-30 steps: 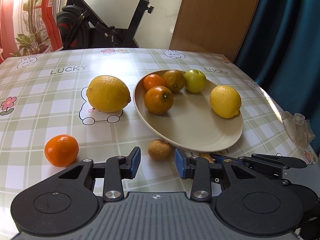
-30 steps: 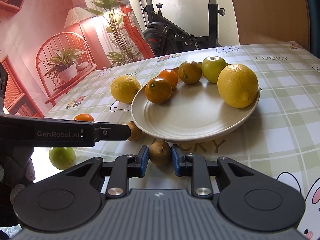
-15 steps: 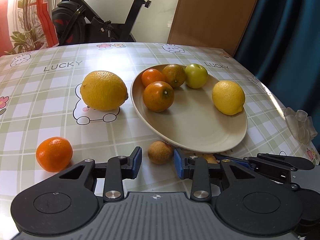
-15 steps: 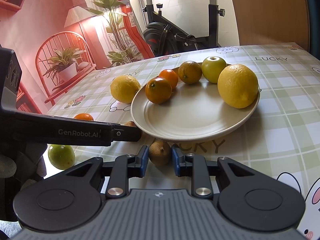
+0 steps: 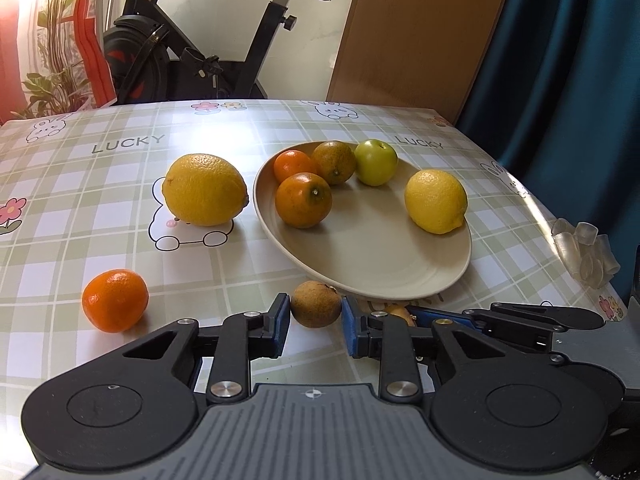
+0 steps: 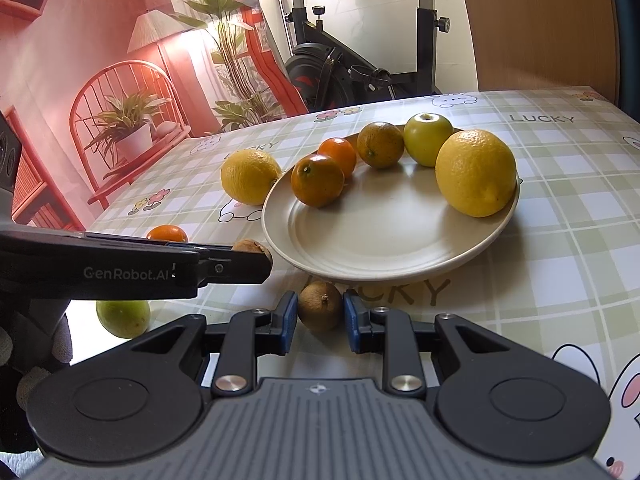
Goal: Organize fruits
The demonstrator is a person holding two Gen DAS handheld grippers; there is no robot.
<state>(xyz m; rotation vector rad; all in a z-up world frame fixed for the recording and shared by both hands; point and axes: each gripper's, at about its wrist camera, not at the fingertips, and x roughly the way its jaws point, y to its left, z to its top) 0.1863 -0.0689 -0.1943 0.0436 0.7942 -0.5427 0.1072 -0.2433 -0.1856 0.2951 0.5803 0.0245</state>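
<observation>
1. The left hand-held gripper (image 5: 313, 322) has pushed forward; the small brown fruit (image 5: 315, 304) that lay ahead of its tips now sits between the blue pads (image 5: 281, 322), with slim gaps either side.
2. Seen from the right wrist, the left hand-held gripper's arm reaches further across, hiding more of that fruit (image 6: 252, 249); the green fruit (image 6: 123, 317) beneath it is more covered too.

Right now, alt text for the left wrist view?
The left gripper brackets a small brown fruit lying on the checked tablecloth beside the plate, jaws not yet touching. The plate carries five fruits; a large lemon and mandarin sit outside.
</observation>
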